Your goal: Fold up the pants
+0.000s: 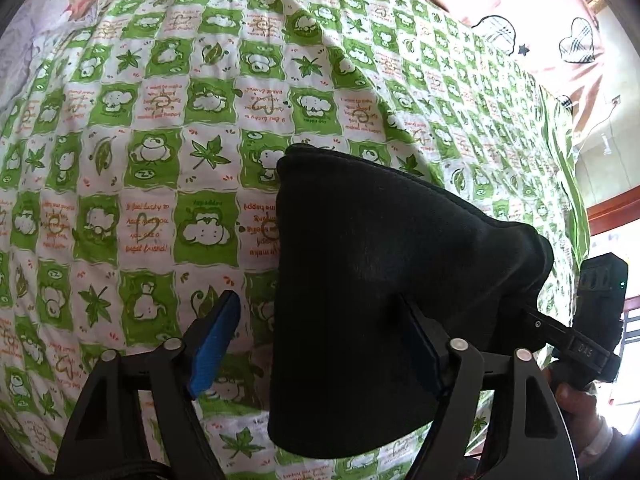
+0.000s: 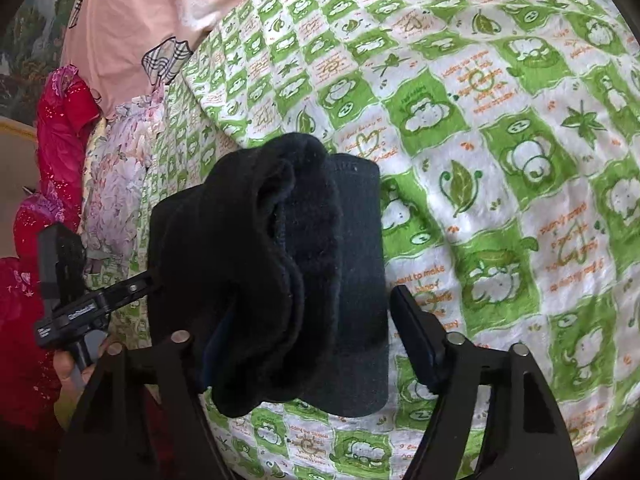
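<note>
The black pants [image 1: 384, 280] lie folded into a thick bundle on the green-and-white checked bedspread [image 1: 160, 120]. My left gripper [image 1: 320, 340] is open, its blue-padded fingers wide apart, with the bundle's left edge lying between them and over the right finger. In the right wrist view the pants [image 2: 280, 264] show stacked folded layers with fleecy lining. My right gripper [image 2: 304, 344] is open, with the bundle lying over its left finger and its right finger bare beside the pants. Each gripper shows in the other's view, the right [image 1: 592, 320] and the left [image 2: 68, 300].
A pink quilt [image 2: 132, 12] with heart prints lies at the head of the bed. Red and floral bedding [image 2: 60, 128] is piled on the left side in the right wrist view. The checked bedspread [image 2: 500, 160] stretches to the right of the pants.
</note>
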`<state>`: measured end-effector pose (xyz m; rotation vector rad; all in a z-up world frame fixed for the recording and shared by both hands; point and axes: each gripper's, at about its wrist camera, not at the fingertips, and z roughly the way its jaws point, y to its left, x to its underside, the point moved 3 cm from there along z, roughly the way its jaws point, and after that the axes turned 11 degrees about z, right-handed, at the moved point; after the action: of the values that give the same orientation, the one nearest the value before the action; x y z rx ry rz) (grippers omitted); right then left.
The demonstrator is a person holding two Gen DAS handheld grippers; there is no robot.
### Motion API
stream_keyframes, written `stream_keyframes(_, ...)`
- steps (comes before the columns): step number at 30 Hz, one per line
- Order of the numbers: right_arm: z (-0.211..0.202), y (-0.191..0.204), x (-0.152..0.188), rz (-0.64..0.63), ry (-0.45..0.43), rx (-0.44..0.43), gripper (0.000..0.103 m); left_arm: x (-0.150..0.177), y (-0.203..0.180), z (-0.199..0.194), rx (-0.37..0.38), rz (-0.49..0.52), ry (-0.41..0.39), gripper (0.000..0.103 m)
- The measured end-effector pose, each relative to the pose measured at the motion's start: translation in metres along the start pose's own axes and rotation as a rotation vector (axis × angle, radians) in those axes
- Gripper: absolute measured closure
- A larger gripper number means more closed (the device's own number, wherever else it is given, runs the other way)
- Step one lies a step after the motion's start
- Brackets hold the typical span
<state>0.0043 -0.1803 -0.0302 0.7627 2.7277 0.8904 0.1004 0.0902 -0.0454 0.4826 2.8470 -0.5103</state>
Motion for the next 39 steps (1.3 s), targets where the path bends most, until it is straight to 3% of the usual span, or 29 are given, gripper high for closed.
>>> stream_keyframes(4, 0.001, 0.000, 0.000, -0.013, 0.006, -0.015, 0.039, 0.001, 0.003, 0.006, 0.072, -0.037, 0.003, 0.045)
stream_keyframes(5, 0.001, 0.000, 0.000, -0.019, 0.007, -0.017, 0.040, 0.002, 0.003, 0.006, 0.076, -0.039, 0.002, 0.045)
stream_keyframes(8, -0.001, 0.003, 0.001, -0.033, 0.008, -0.029, 0.047, 0.002, 0.000, 0.003, 0.069, -0.022, -0.012, 0.051)
stream_keyframes(10, -0.002, 0.007, 0.000, -0.038, 0.009, -0.041, 0.054, 0.001, -0.004, -0.001, 0.071, -0.012, -0.026, 0.060)
stream_keyframes(15, -0.011, 0.027, -0.004, -0.095, 0.000, -0.056, 0.059, 0.001, -0.011, -0.016, 0.066, 0.000, -0.065, 0.073)
stream_keyframes(22, -0.026, 0.056, -0.025, -0.167, -0.031, -0.101, 0.060, -0.009, -0.011, -0.046, 0.064, -0.009, -0.137, 0.074)
stream_keyframes(30, -0.025, 0.092, -0.069, -0.270, -0.061, -0.094, 0.060, -0.045, -0.007, -0.068, 0.022, -0.023, -0.207, 0.074)
stream_keyframes(39, -0.008, 0.106, -0.114, -0.325, -0.070, -0.078, 0.060, -0.084, 0.003, -0.062, -0.005, -0.053, -0.223, 0.074)
